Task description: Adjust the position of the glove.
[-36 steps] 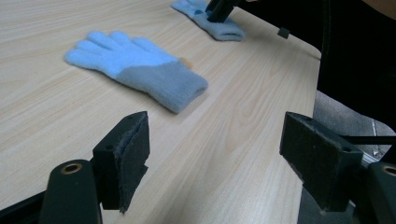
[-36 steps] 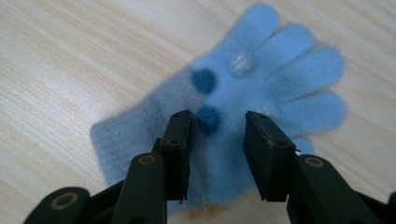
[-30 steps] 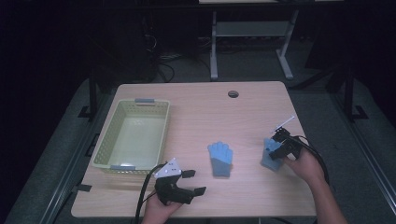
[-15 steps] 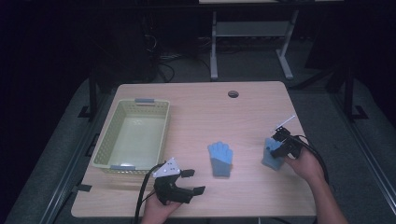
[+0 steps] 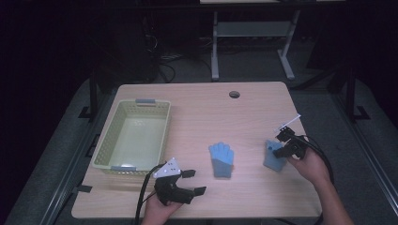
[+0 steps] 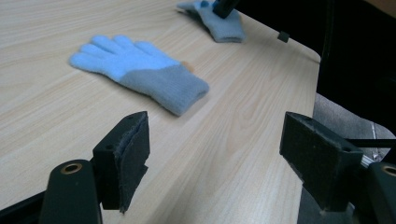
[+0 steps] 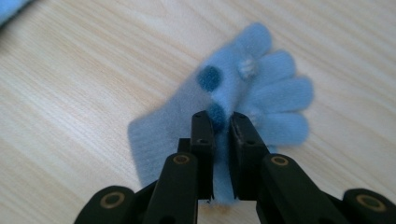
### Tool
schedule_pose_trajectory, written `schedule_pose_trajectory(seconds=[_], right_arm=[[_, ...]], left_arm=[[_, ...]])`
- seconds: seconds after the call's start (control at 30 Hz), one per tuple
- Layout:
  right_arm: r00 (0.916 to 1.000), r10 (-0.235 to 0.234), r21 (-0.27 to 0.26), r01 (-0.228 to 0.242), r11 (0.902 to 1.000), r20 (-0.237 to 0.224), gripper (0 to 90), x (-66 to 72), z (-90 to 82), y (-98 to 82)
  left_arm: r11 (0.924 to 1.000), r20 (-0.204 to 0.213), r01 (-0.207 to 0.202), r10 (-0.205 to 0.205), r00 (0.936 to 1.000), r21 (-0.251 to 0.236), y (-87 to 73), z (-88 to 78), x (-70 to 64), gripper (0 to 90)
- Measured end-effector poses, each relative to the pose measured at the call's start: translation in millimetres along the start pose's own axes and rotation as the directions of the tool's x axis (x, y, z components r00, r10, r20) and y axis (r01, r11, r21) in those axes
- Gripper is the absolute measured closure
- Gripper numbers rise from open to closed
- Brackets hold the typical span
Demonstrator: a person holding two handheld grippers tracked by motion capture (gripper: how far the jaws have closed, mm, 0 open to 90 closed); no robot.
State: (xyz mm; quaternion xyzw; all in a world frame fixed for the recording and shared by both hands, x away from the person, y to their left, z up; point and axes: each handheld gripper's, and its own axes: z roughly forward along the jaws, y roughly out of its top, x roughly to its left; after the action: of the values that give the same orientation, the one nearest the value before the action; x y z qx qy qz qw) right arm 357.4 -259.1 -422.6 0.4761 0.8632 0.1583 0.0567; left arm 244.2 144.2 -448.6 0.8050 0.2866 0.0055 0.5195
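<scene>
Right gripper point(image 7: 219, 126) clamped on a fold of the spotted blue glove point(image 7: 261, 93), jaws just closed. Left gripper point(image 6: 219, 154) released, near the plain glove point(image 6: 140, 70). No legible writing.

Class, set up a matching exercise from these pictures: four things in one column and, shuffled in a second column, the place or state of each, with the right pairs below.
Things
1. basket
2. plain glove
3. dotted glove
4. left gripper

Places or states
A. pinched in the right gripper
B. jaws wide apart, holding nothing
C. lying flat at the table's middle, untouched
D. on the table's left side, nothing in it

Pairs: 1-D, 2-C, 3-A, 4-B
</scene>
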Motion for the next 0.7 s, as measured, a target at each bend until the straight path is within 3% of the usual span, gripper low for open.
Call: schedule_pose_trajectory(seconds=[0.43,0.7], right_arm=[[0.9986,-0.053,-0.047,0.054,0.9975,0.004,81.4,7.0,-22.6,6.8],[0.9962,-0.087,-0.067,0.086,0.9940,-0.008,81.4,18.4,-32.1,15.8]], left_arm=[[1.0000,0.003,0.003,-0.003,1.0000,-0.003,-0.3,-0.4,0.5,23.9],[1.0000,0.003,0.008,-0.008,1.0000,-0.004,0.0,-1.1,1.0,23.9]])
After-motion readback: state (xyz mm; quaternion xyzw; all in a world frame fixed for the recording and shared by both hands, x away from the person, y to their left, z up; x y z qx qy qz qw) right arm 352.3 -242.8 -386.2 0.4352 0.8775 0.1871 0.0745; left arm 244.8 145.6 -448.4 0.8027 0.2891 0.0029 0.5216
